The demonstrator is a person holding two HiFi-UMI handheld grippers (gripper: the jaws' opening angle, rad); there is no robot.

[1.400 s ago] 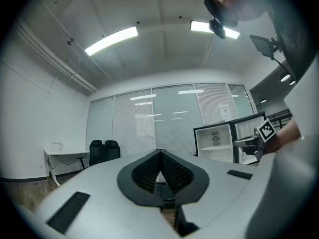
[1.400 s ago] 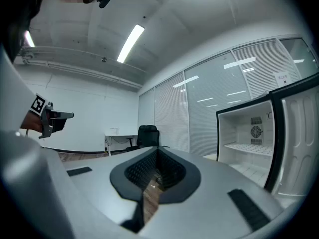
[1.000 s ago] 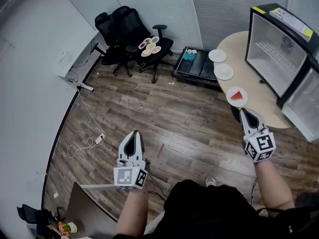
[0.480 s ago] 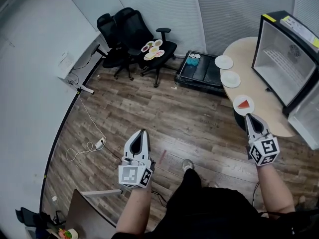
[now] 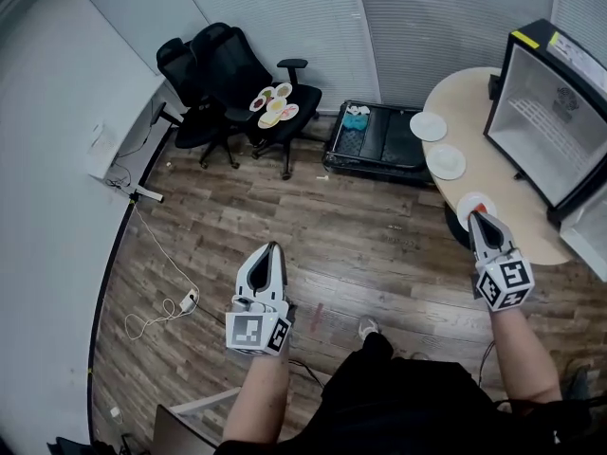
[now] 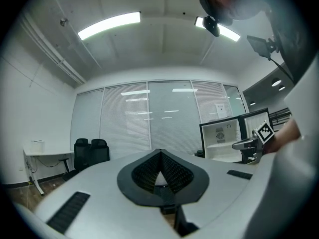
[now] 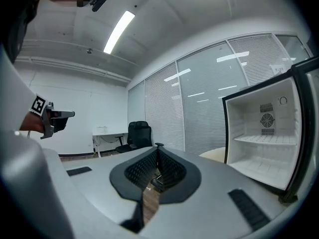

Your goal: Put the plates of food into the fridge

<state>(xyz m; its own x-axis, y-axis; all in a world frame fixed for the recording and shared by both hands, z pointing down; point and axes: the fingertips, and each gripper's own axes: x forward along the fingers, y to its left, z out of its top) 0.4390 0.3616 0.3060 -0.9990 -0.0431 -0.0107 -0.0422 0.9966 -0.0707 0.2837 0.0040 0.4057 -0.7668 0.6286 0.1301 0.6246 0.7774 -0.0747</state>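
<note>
Against a second ago, both grippers stand further forward. The right gripper [image 5: 477, 218] now overlaps the near plate [image 5: 468, 201] in the head view, where before it was short of it. The left gripper [image 5: 272, 250] hangs over the floor [image 5: 360, 235], well apart from every plate.

The fridge [image 5: 555, 112] stands open on the desk [image 5: 493, 173], its shelves [image 7: 259, 141] bare in the right gripper view (so any level has room). Across the room a chair [image 5: 232, 60] carries the food plates [image 5: 272, 105]. On the desk lie three plates in a row: two pale plates [image 5: 429, 126] farther off, and the near plate, with something red on it, at the desk's edge.

Both pairs of jaws are pressed together with nothing between them. I judge the step in hand to be the right gripper's reach for the near plate; whether it touches yet I cannot tell. To do it well, the jaws should part before they meet the rim and come in level at the edge nearest the person. They should bite the rim only, clear of the food, and the plate should stay flat on its way to the fridge.
</note>
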